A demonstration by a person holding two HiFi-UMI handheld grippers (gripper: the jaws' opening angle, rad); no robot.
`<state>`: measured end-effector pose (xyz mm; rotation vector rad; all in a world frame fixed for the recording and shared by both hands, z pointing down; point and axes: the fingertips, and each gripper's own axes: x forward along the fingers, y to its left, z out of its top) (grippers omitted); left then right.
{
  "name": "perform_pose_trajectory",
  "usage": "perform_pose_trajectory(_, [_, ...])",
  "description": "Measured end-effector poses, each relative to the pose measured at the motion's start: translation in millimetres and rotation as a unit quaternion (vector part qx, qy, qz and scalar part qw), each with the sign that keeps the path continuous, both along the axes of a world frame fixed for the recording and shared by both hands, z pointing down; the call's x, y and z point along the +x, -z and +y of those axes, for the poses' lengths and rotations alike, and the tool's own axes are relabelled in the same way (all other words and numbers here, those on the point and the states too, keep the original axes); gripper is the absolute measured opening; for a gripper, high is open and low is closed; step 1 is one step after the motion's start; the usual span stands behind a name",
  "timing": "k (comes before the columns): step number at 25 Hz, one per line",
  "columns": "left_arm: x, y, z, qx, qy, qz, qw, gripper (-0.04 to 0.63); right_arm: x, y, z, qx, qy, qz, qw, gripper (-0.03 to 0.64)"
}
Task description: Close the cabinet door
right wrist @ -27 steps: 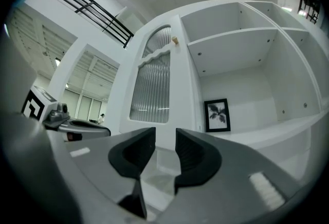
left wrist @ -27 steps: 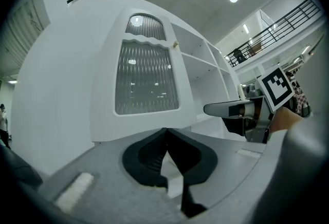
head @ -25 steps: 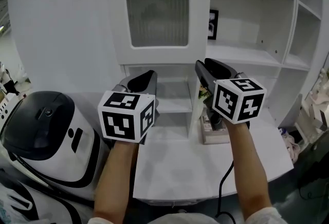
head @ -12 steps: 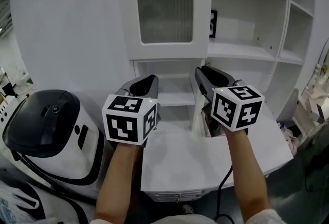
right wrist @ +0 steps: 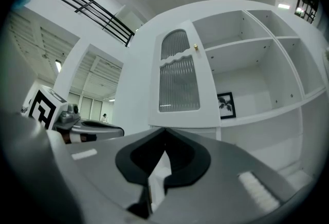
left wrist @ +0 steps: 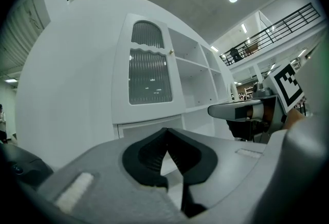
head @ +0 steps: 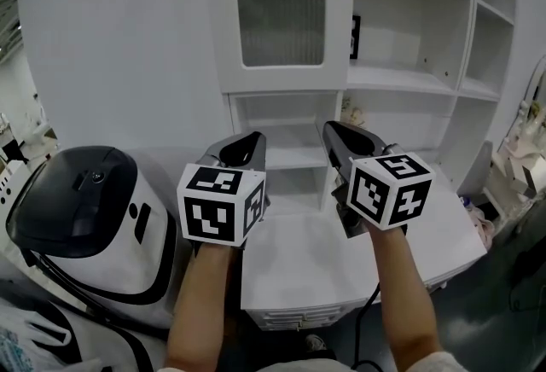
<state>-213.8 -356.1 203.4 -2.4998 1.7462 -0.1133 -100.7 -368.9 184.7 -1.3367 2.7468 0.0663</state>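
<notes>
We read the door (head: 281,16) as shut, task likely done; left gripper (head: 247,144) jaws clenched empty, right gripper (head: 337,138) jaws just closed, empty too.

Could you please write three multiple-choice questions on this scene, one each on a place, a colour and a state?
1. Where is the framed picture?
A. on an open shelf right of the glass door
B. left of the glass door
C. below the glass door

2. What colour is the cabinet?
A. brown
B. white
C. black

3. How does the left gripper stand?
A. wide open
B. shut, with nothing between its jaws
C. shut on a cloth

Answers:
1 A: the picture stands in the shelf bay just past the door's right edge.
2 B: the door frame, shelves and sides are all white.
3 B: the left gripper view shows the jaws meeting at their tips with nothing between them.
</notes>
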Motion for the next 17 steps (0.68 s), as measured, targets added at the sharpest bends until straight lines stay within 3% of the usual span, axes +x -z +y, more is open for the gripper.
perform_pose_trajectory(17, [-7.6, -9.5, 17.8, -0.008, -0.003, -0.004, 1.0000, -0.002, -4.4, -18.3, 16.3, -0.006, -0.011, 0.018, 1.000, 0.003])
